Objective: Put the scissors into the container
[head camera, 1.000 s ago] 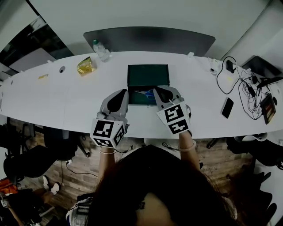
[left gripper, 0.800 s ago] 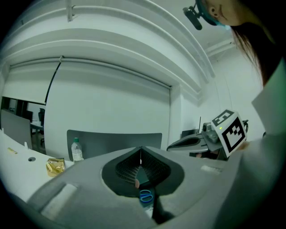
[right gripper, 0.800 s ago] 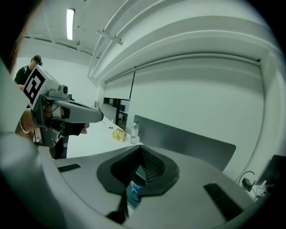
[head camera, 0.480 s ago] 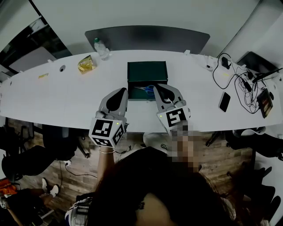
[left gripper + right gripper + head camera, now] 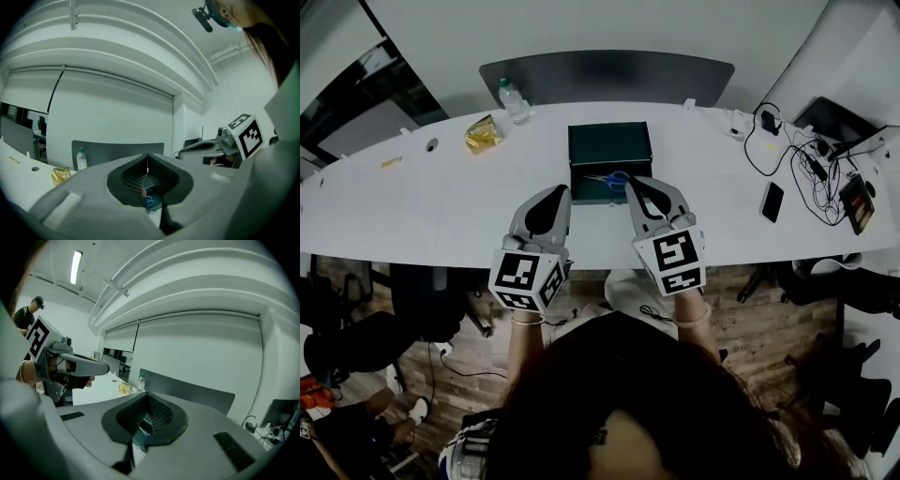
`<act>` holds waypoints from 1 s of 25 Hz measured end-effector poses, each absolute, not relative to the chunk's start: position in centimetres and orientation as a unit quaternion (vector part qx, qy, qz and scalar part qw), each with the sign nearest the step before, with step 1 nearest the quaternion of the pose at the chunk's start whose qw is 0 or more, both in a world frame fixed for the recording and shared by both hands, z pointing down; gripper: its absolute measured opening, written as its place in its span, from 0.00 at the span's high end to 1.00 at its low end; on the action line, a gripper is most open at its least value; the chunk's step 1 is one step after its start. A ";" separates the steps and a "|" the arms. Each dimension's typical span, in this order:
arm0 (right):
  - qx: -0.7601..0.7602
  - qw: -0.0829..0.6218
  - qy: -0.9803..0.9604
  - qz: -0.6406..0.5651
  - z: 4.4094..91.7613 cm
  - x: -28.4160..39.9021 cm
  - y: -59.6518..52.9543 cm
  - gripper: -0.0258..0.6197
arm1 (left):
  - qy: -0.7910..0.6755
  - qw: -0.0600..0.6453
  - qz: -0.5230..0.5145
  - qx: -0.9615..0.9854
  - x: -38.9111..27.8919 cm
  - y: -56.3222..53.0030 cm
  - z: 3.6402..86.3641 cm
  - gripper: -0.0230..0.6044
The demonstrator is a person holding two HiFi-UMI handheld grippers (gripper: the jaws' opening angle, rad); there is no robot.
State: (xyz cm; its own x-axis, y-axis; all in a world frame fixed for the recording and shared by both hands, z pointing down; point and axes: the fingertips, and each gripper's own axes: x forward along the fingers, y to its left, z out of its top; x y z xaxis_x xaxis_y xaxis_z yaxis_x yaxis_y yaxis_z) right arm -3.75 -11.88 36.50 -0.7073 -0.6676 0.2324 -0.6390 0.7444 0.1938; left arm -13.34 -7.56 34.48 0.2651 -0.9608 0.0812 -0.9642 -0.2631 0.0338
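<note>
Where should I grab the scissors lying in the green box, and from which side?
Probably the blue handles, from straight above: the scissors lie flat in the box, whose walls would block a level approach.

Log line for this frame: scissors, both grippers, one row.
scissors: inside container | left gripper: shut, empty | right gripper: shut, empty | step: scissors placed
</note>
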 end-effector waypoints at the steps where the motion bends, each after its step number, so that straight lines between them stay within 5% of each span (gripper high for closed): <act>1: 0.355 0.143 -0.923 -0.049 36.4 -3.7 -11.5 0.95 | -0.605 0.037 0.022 0.795 -13.3 -7.2 34.4 0.94; 25: 0.363 0.137 -0.920 -0.046 36.5 -3.6 -4.9 0.95 | -0.586 0.026 0.028 0.810 -11.9 -1.0 34.6 0.94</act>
